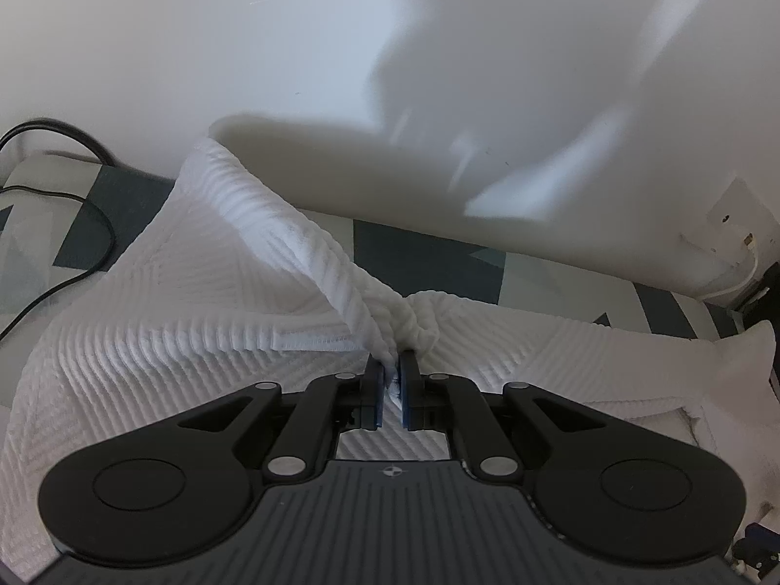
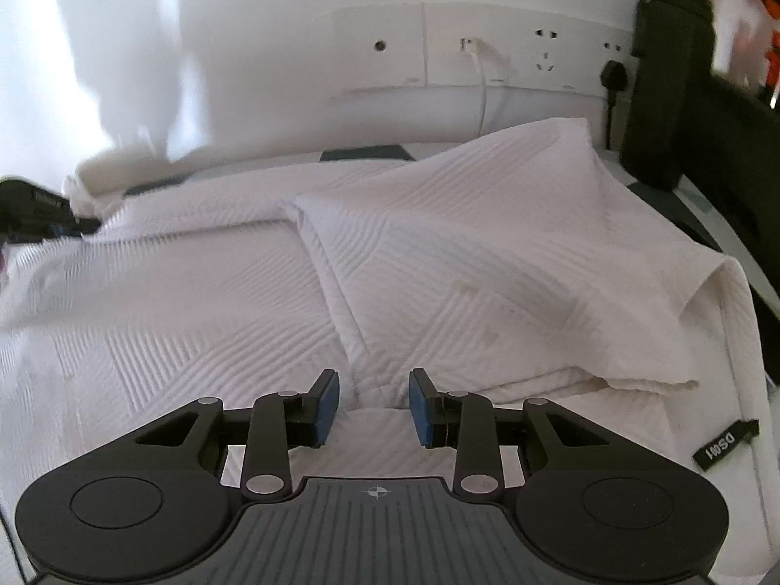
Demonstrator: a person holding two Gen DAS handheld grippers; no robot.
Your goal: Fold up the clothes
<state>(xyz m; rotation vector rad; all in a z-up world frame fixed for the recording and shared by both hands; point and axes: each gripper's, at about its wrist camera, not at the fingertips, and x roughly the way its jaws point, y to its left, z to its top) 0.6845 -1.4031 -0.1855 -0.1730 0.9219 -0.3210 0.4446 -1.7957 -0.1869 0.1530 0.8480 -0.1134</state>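
The white garment (image 1: 161,302) lay spread over the patterned counter (image 1: 414,253), its ribbed weave running in angled blocks. I saw a bunched ridge of it drawn up from the far side into my left claw (image 1: 390,390), whose pads were clamped together on the cloth. In the right view the garment (image 2: 195,302) covered most of the counter, with one part folded over onto the rest along a seam running away from me, and a loose edge rucked up at the right. A black tag (image 2: 726,443) hung off that right edge. My right claw (image 2: 374,407) sat just above the cloth with its blue pads (image 2: 327,404) apart and nothing between them. Beyond the garment stood a white wall with a socket strip (image 2: 468,48); a white cable (image 2: 483,92) dropped from one socket. A black bottle (image 2: 668,68) stood at the right. In the left view a black cord (image 1: 63,204) looped over the counter's left end.
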